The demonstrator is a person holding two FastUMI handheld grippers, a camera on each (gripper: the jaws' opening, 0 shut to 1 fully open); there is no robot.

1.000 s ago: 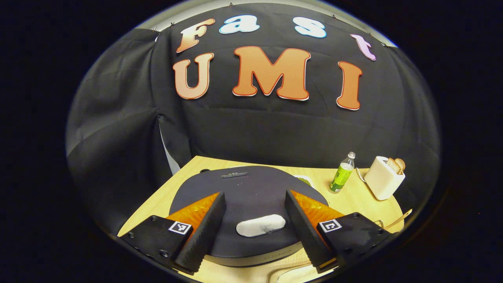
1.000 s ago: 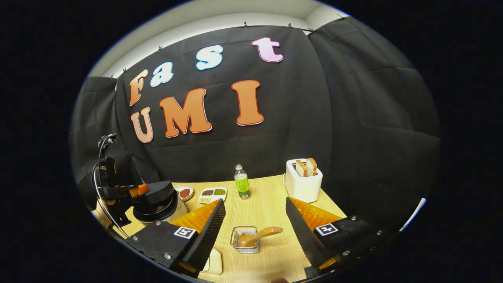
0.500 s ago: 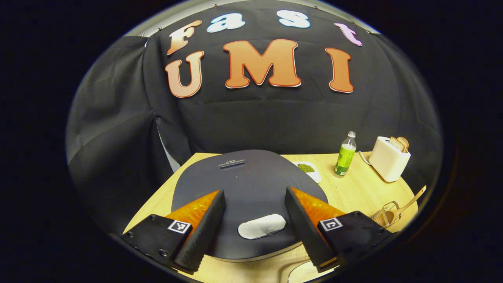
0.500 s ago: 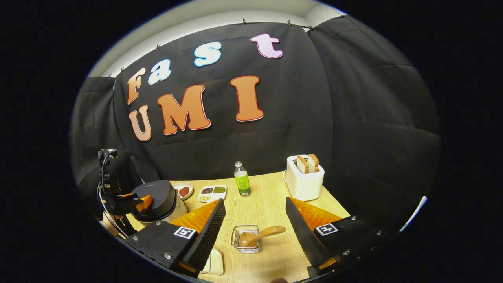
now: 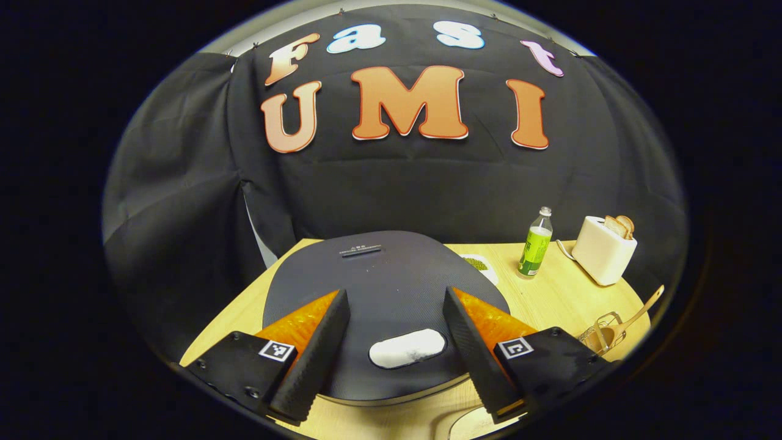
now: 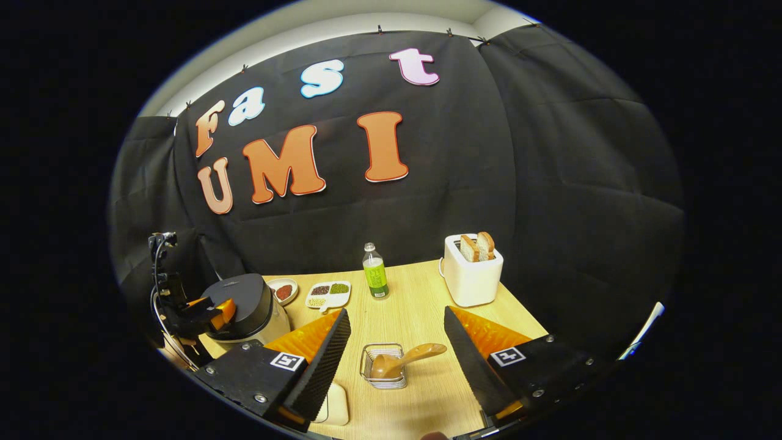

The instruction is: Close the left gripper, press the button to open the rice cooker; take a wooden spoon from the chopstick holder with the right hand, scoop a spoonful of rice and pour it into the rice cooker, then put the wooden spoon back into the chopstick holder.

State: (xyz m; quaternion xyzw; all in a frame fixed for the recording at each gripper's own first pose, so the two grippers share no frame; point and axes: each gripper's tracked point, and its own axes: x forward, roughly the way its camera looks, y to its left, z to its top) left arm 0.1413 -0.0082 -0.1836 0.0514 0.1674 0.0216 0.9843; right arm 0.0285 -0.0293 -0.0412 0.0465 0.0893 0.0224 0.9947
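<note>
The fingers (image 5: 317, 354) of the left gripper (image 5: 394, 357) are spread wide over the closed rice cooker (image 5: 379, 287), flanking its white button (image 5: 407, 348). The right gripper (image 6: 394, 360) is likewise spread above the wire chopstick holder (image 6: 383, 370), where the wooden spoon (image 6: 406, 359) rests on the bench (image 6: 421, 305).

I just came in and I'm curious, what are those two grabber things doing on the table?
A person is starting to cook rice. The left hand-held gripper hangs open just above the rice cooker's shut lid, fingers on either side of the white button, which is not yet pressed. The right hand-held gripper is open too, aimed at the wooden spoon resting in the wire chopstick holder. Nothing is held.
</note>
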